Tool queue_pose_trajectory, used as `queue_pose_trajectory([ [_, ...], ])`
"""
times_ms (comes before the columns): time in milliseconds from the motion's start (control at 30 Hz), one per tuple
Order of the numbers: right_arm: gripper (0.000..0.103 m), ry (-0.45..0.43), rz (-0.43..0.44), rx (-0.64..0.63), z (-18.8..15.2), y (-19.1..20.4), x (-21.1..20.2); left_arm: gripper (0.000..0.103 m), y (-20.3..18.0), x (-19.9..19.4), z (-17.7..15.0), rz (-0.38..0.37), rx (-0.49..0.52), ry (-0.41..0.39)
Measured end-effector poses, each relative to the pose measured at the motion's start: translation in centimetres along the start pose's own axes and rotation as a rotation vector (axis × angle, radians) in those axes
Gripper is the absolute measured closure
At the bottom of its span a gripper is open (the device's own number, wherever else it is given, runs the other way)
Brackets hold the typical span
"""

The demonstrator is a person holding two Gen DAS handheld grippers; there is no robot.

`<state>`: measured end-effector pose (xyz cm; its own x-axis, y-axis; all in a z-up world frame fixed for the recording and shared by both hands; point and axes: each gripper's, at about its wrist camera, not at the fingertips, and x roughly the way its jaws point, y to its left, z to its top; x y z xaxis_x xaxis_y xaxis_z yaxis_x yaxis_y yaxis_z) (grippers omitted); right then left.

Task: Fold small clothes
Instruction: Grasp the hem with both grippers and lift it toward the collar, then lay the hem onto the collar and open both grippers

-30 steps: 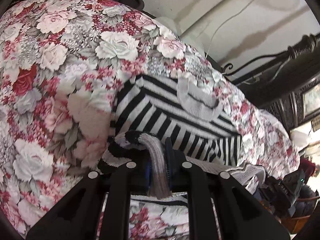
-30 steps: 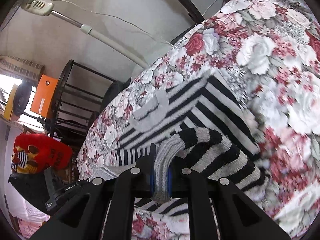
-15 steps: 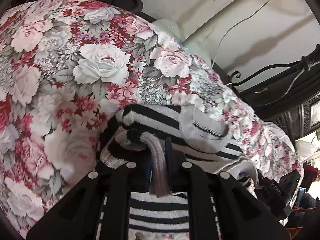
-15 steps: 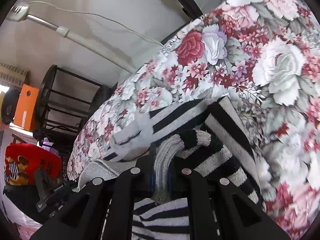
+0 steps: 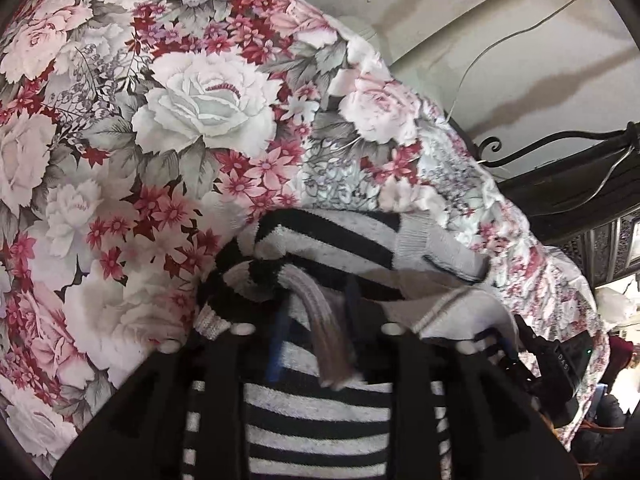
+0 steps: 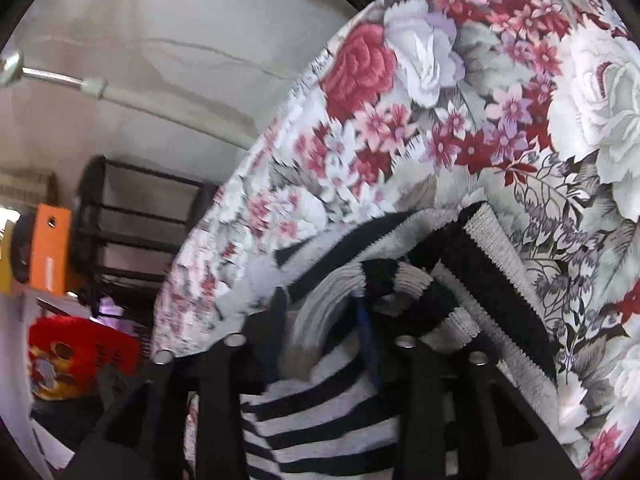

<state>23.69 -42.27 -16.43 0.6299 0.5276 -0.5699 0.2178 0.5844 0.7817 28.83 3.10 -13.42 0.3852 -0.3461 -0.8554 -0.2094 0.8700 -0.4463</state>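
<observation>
**Hem carried up to the collar — the fold is nearly laid**

Both grippers are clamped on the grey ribbed hem of a small black-and-white striped sweater [image 5: 320, 432], one at each end of the hem. In the left wrist view the left gripper [image 5: 316, 316] has a grey band of hem pinched between its jaws; in the right wrist view the right gripper [image 6: 324, 312] holds a like band in the same way.

The step in hand looks like the bottom-to-top fold. Just ahead of the left jaws lies the grey collar [image 5: 436, 248], and the held edge is almost over it. Below and behind both sets of jaws the striped body doubles back on itself.

The next move, as I judge it, calls for lowering the hem level onto the shoulder line, both ends together, then letting go without dragging the knit — a thick weave that may spring back or bunch.

The sweater rests on a floral bedspread [image 5: 200, 112] that stretches well beyond the jaws. The knit looks soft, bulky and slightly rumpled near the sleeve by the right jaws.
</observation>
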Motion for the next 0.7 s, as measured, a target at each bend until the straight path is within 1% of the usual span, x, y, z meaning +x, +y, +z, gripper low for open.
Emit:
queue_pose_trajectory([
  [33,0.05,-0.019,0.011,-0.009,0.1,0.3,-0.7,0.049,0.0,-0.8,0.0,-0.011,-0.013,-0.023],
  [67,0.047,-0.031,0.017,-0.016,0.1,0.5,-1.2,0.035,-0.1,-1.4,-0.1,-0.011,-0.018,-0.044],
  [100,0.046,-0.048,0.022,-0.025,0.1,0.7,-1.9,0.027,-0.3,-2.3,-0.2,-0.001,-0.015,-0.074],
  [167,0.046,-0.071,0.027,-0.043,0.1,1.2,-3.0,0.024,-0.9,-3.6,-0.2,0.003,0.006,-0.109],
  [200,0.046,-0.083,0.014,-0.055,0.1,1.4,-3.5,0.023,-1.1,-4.0,-0.1,0.003,0.012,-0.117],
  [267,0.046,-0.11,-0.059,-0.116,0.3,1.8,-3.9,0.023,-1.6,-4.3,-0.1,0.017,0.036,-0.126],
  [300,0.047,-0.12,-0.092,-0.144,0.3,2.0,-4.1,0.022,-1.9,-4.1,-0.2,0.038,0.053,-0.126],
  [367,0.049,-0.142,-0.184,-0.216,0.3,2.1,-3.9,0.022,-2.8,-3.1,-0.6,0.11,0.116,-0.121],
  [400,0.052,-0.147,-0.233,-0.258,0.3,2.1,-3.5,0.022,-3.5,-2.0,-0.9,0.16,0.166,-0.109],
  [433,0.053,-0.143,-0.256,-0.286,0.3,2.0,-3.1,0.022,-3.8,-1.3,-1.1,0.193,0.199,-0.101],
  [467,0.054,-0.137,-0.267,-0.312,0.3,2.0,-2.6,0.022,-4.2,-0.4,-1.3,0.237,0.237,-0.097],
  [533,0.054,-0.122,-0.263,-0.371,0.1,2.5,-1.6,0.022,-4.5,0.8,-1.7,0.296,0.285,-0.105],
  [600,0.055,-0.112,-0.273,-0.433,0.0,3.2,-0.6,0.022,-4.8,1.5,-1.7,0.328,0.321,-0.119],
  [633,0.058,-0.108,-0.312,-0.467,-0.1,3.5,0.0,0.022,-5.0,2.4,-1.4,0.401,0.357,-0.128],
  [667,0.072,-0.101,-0.372,-0.49,-0.2,3.6,0.6,0.019,-4.7,3.2,-1.0,0.47,0.367,-0.128],
  [700,0.082,-0.093,-0.435,-0.487,0.0,3.1,1.3,0.009,-4.3,3.8,-0.7,0.523,0.357,-0.125],
])
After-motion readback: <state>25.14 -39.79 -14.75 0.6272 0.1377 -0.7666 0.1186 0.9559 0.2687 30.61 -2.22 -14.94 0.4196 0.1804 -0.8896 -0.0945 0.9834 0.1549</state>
